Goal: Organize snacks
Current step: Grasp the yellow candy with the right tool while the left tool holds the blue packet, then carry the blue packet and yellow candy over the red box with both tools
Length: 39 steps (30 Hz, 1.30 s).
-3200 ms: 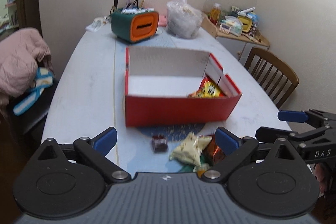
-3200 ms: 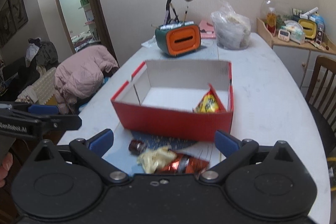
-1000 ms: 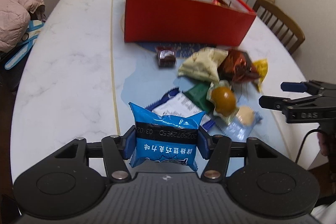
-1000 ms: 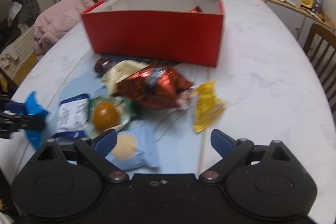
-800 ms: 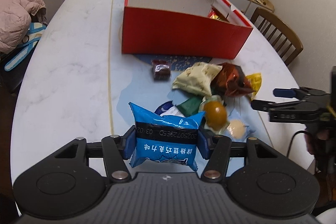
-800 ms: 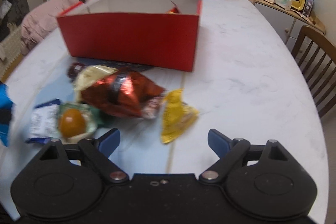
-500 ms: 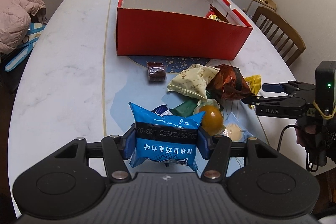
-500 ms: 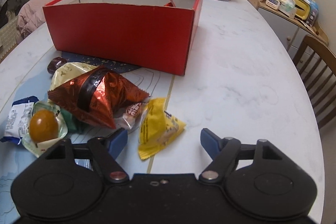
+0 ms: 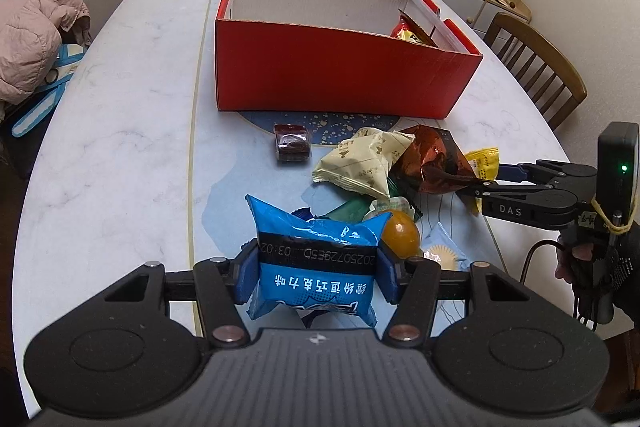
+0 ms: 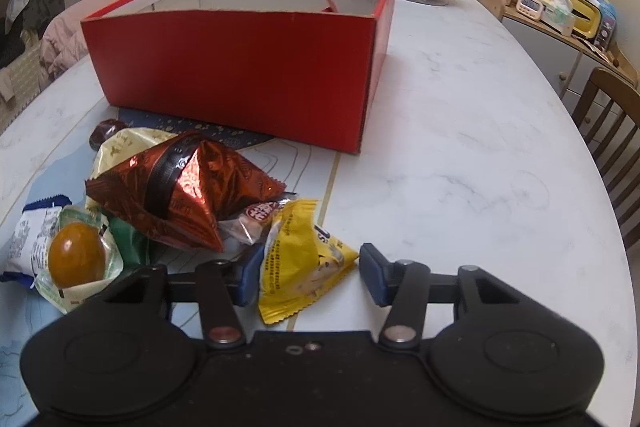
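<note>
Left gripper [image 9: 316, 269] clamps the blue foil snack packet [image 9: 316, 259]. Right gripper [image 10: 308, 277] straddles the yellow plastic sachet [image 10: 304, 259], jaws part-open (left pad touching); closing may snag neighbouring wrappers.

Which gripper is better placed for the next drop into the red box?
Left. The left gripper is shut on the blue packet, facing the red box; the right gripper is open around the yellow packet.

At the bottom of each wrist view sits a black body with two round discs, silver screws and blue finger pads [image 9: 386, 273]. At the right edge, the right gripper [image 9: 490, 179] reads "DAS", with a green light, black cable, apparently a dark glove.
</note>
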Available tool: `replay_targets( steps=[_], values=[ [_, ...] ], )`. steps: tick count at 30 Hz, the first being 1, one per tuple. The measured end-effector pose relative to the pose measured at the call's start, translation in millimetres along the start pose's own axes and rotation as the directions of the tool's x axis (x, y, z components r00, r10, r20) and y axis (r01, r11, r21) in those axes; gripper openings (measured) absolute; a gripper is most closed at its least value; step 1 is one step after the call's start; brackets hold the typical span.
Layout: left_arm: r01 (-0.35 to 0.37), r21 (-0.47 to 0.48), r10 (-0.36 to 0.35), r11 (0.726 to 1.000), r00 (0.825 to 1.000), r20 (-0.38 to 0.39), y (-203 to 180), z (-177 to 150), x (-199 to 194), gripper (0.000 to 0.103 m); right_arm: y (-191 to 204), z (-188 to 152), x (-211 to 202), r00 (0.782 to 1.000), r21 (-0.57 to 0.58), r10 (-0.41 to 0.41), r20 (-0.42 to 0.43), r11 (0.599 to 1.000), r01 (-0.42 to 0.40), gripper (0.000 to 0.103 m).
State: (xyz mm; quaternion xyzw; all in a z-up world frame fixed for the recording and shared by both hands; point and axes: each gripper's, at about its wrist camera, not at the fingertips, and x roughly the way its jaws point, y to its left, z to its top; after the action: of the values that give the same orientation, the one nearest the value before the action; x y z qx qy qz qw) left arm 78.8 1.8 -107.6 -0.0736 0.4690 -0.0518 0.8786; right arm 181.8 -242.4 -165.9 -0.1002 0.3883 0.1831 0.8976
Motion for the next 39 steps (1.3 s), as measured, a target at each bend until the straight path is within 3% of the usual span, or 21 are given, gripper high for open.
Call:
replay_targets(
  steps=[17,27,39],
  values=[
    [0.031,0.013,-0.032,0.999,0.996,0.077,-12,28,-20,0.057,-12,17,-68,0.998,0.118,-0.005,0.066,0.993,-0.002,0.05],
    [0.028,0.049,-0.036,0.998,0.986,0.165,-20,70,-31,0.057,-3,66,-101,0.988,0.087,0.024,0.153,0.995,-0.037,0.05],
    [-0.025,0.055,0.013,0.998,0.977,0.214,-16,131,-17,0.057,3,129,-85,0.98,0.039,0.047,0.194,0.998,-0.055,0.05]
  ],
)
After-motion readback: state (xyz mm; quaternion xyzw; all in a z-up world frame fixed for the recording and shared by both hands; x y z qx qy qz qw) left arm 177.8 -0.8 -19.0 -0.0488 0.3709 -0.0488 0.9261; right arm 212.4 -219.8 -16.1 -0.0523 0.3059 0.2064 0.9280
